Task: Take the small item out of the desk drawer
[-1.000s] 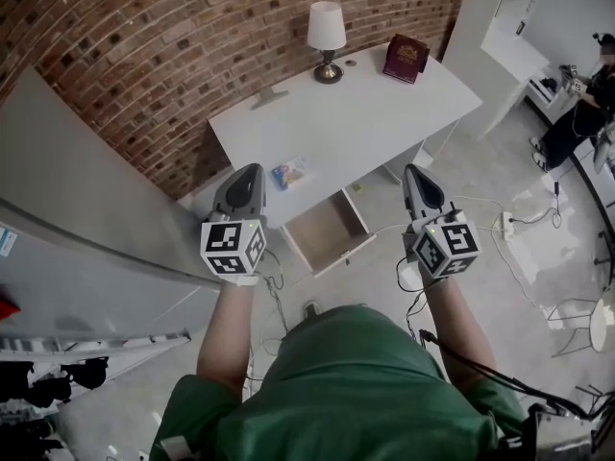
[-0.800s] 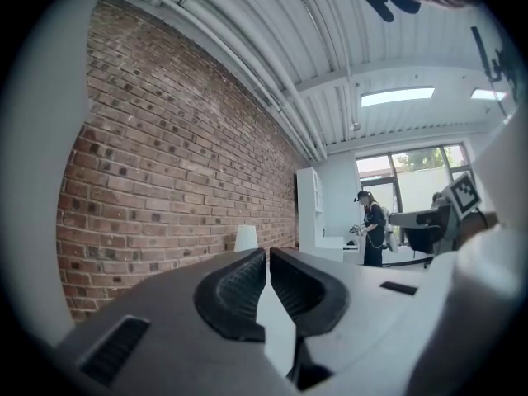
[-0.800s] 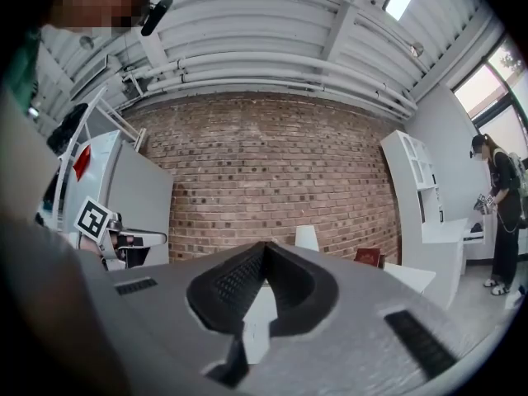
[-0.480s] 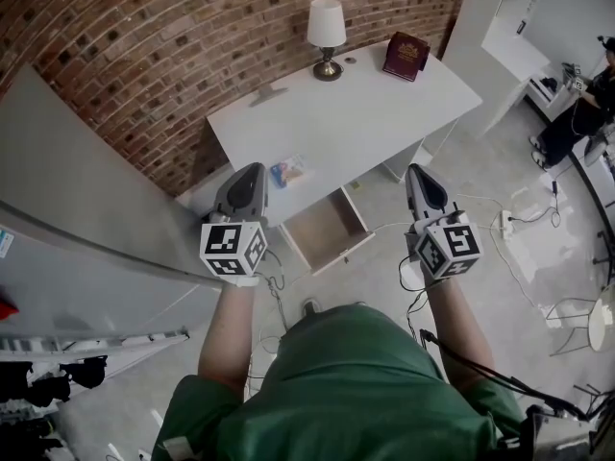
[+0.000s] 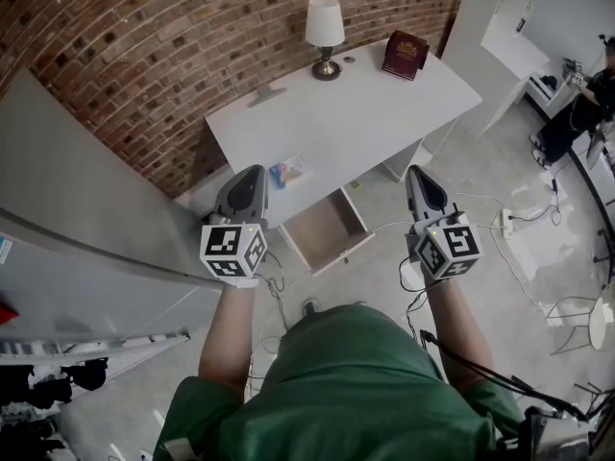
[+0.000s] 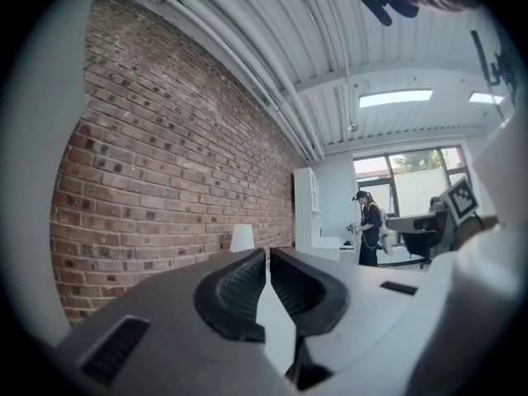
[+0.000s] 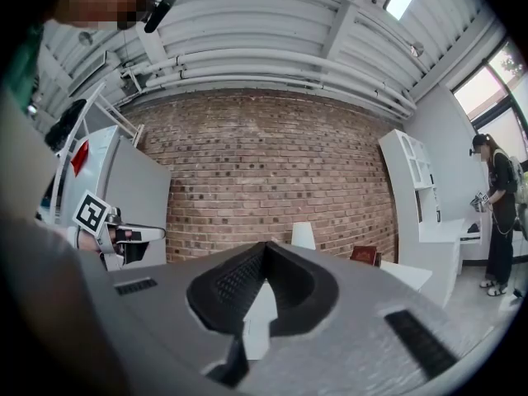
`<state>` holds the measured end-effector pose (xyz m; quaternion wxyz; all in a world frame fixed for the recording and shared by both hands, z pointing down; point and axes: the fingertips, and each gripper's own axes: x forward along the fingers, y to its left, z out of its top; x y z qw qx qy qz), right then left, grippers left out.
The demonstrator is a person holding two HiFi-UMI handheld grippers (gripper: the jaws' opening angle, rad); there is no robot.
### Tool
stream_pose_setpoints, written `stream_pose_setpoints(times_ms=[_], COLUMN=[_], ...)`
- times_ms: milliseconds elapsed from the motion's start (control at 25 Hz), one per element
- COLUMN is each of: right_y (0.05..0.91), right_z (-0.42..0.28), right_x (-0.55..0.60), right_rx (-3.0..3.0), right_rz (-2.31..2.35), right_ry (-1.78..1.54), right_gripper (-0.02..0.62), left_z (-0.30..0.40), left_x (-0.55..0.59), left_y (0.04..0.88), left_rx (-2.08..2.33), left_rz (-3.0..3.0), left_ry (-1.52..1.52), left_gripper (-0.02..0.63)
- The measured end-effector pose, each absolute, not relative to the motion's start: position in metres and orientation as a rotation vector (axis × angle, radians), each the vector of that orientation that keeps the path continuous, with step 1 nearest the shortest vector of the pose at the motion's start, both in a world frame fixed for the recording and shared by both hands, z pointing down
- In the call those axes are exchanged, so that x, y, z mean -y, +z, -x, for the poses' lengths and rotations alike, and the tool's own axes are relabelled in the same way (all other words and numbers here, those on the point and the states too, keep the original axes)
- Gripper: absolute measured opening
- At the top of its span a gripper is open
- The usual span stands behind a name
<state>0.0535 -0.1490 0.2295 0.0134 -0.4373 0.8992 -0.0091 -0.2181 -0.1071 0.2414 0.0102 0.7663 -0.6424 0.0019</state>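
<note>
The white desk [image 5: 375, 113] stands against the brick wall, and its drawer [image 5: 327, 229] is pulled open toward me; the inside looks bare. A small blue and orange packet [image 5: 288, 172] lies on the desktop near the front left edge. My left gripper [image 5: 254, 169] hovers in the air just left of the packet, shut with nothing in it; in the left gripper view its tips [image 6: 267, 252] meet. My right gripper [image 5: 415, 170] hovers to the right of the drawer, also shut and empty, with its tips [image 7: 265, 244] together.
A lamp [image 5: 325, 27] and a dark red book [image 5: 405, 56] stand at the back of the desk. A grey panel [image 5: 86, 219] fills the left. Cables and a power strip [image 5: 504, 224] lie on the floor at the right. A person [image 5: 577, 104] stands far right.
</note>
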Motion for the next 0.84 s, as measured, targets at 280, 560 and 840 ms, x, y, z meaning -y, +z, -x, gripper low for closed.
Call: stream_pose_setpoints(times_ms=[280,560,840], right_y=[0.231,0.24,0.249], right_z=[-0.054,-0.052,-0.046], right_x=[0.156,0.162,0.175], right_rx=[-2.798,-2.8,-2.806], right_rz=[1.378,1.402,1.423], right_ry=[-0.045,-0.066,-0.079], right_gripper=[0.002,0.002,0.002], left_z=[0.219,0.224,0.233], left_x=[0.114,0.123,0.139], left_y=[0.247,0.256,0.267], left_rx=[1.99,1.969,1.953], left_rz=[-2.388,-2.386,-2.387], left_ry=[0.027,0.043,0.064], left_gripper=[0.015,0.015,0.015])
